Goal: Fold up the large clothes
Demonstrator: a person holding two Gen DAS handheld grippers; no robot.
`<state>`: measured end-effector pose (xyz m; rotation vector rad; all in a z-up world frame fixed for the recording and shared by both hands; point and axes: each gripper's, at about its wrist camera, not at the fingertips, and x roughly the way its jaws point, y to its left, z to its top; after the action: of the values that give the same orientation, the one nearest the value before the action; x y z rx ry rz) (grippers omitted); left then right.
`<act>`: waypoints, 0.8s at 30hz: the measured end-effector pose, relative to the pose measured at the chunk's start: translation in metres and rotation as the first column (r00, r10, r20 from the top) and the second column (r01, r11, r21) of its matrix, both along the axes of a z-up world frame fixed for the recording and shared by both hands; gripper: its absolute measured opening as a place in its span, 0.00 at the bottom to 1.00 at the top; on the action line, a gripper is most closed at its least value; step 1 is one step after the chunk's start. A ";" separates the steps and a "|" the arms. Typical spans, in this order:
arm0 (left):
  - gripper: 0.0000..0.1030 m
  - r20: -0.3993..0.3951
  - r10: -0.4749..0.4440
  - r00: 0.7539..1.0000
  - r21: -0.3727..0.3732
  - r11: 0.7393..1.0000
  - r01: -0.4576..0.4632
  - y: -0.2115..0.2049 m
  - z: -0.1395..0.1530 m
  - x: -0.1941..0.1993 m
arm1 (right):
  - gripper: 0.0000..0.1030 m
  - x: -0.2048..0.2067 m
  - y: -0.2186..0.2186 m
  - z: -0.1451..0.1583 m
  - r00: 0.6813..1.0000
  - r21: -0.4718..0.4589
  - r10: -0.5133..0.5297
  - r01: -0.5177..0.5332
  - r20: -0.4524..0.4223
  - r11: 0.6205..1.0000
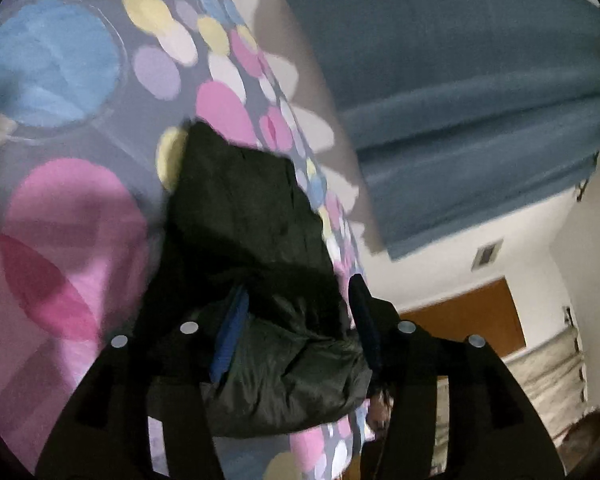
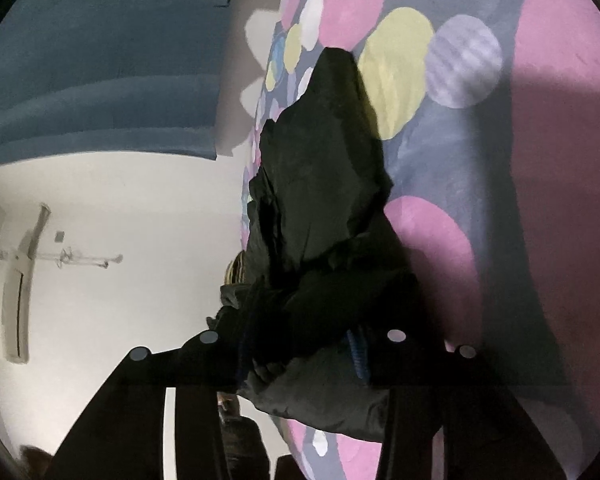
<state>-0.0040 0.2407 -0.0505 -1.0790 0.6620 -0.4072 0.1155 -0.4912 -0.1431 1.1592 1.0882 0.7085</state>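
Jacket [image 1: 256, 232]: dark, puffy, slightly glossy, crumpled, lying on bedspread [image 1: 60, 200] with pink, blue, yellow circles. Left gripper [image 1: 296, 336]: blue-padded jaws parted, jacket fabric between; pad contact cannot be told. Right gripper [image 2: 300, 350]: likewise. Bedspread edge just beside jacket; blue curtain [image 1: 460, 80] and white wall [image 2: 120, 200] beyond.

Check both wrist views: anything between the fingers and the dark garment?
Nothing visible. The dark garment already bunches between the fingers of the left gripper and the right gripper, over the dotted bedspread.
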 end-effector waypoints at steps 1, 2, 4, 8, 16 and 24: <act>0.50 0.014 0.014 1.000 0.034 0.999 -0.014 0.003 0.003 -0.002 | 0.41 -0.002 -0.001 0.002 1.000 0.003 -0.001 0.001 0.007 1.000; 0.51 0.024 0.018 1.000 0.071 0.997 -0.019 0.004 0.005 -0.003 | 0.44 -0.004 -0.002 0.004 1.000 0.001 -0.001 0.001 0.018 1.000; 0.56 0.043 0.010 0.999 0.165 0.986 -0.017 0.004 0.009 -0.007 | 0.50 -0.010 -0.003 0.014 0.999 -0.016 0.001 -0.001 0.048 1.000; 0.57 0.053 -0.047 0.997 0.299 0.954 0.029 -0.002 0.006 -0.009 | 0.61 -0.021 -0.014 0.038 0.991 -0.101 -0.010 0.024 0.132 0.995; 0.68 0.051 -0.140 0.989 0.400 0.910 0.109 -0.014 -0.012 -0.004 | 0.64 -0.031 -0.004 0.068 0.948 -0.461 0.114 0.038 0.297 0.887; 0.68 0.036 -0.249 0.968 0.504 0.841 0.198 -0.032 -0.015 0.014 | 0.65 -0.011 0.028 0.073 0.874 -0.597 0.305 -0.022 0.377 0.802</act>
<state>0.0098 0.2090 -0.0653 -0.4850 0.7552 -0.4572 0.1044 -0.4636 -0.0697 0.3353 0.9074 0.6758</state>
